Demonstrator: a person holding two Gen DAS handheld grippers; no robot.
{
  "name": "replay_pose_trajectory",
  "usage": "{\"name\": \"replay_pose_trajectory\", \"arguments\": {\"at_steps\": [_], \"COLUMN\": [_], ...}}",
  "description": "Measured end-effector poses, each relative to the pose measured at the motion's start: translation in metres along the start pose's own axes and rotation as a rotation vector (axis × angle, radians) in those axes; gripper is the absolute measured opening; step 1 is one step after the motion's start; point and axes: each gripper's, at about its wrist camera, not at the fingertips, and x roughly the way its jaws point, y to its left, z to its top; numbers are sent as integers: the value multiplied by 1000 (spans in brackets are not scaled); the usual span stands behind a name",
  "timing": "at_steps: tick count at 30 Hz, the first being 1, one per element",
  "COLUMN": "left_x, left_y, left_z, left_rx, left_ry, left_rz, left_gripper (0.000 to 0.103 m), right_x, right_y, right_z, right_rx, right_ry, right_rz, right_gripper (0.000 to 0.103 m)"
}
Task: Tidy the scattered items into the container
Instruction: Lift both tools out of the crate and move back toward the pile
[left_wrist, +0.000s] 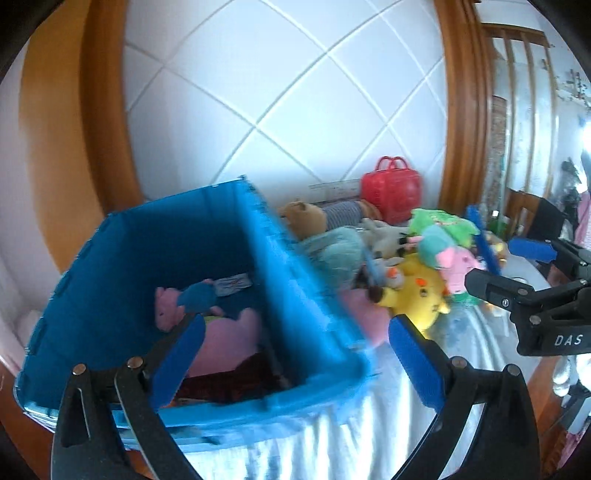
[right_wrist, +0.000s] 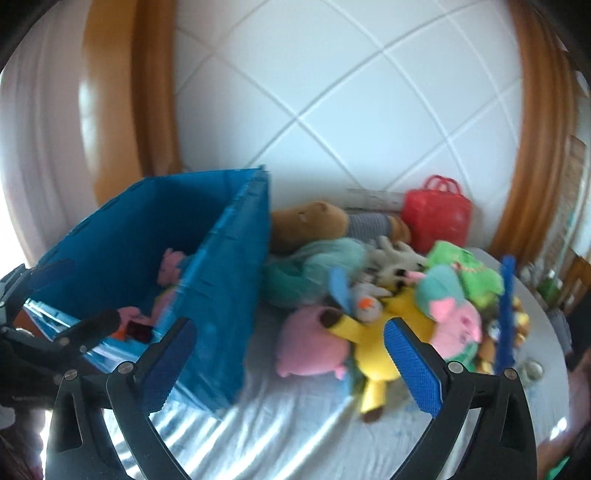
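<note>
A blue crate stands on the bed, with pink plush toys lying inside it. Right of it is a heap of plush toys: a yellow one, a round pink one, a teal one, a brown bear and a pink pig. My left gripper is open and empty over the crate's near right corner. My right gripper is open and empty too. It hangs between the crate's wall and the yellow toy, touching neither.
A red plastic bag stands at the back by the white quilted headboard, which has a wooden frame. A light sheet covers the bed. A blue upright strip stands at the heap's right. Furniture and small items fill the far right.
</note>
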Motion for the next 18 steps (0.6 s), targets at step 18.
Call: {"name": "replay_pose_trajectory", "arguments": {"at_steps": [18], "left_x": [91], "left_y": [-182], "left_z": [-10], "left_rx": [-29], "left_ry": [163], "left_rz": [-34], "left_gripper": [101], "right_x": [11], "right_y": [-241], "right_z": [-82], "right_rx": [152], "right_ry": [133], "right_rz": [-52], "right_gripper": [103]}}
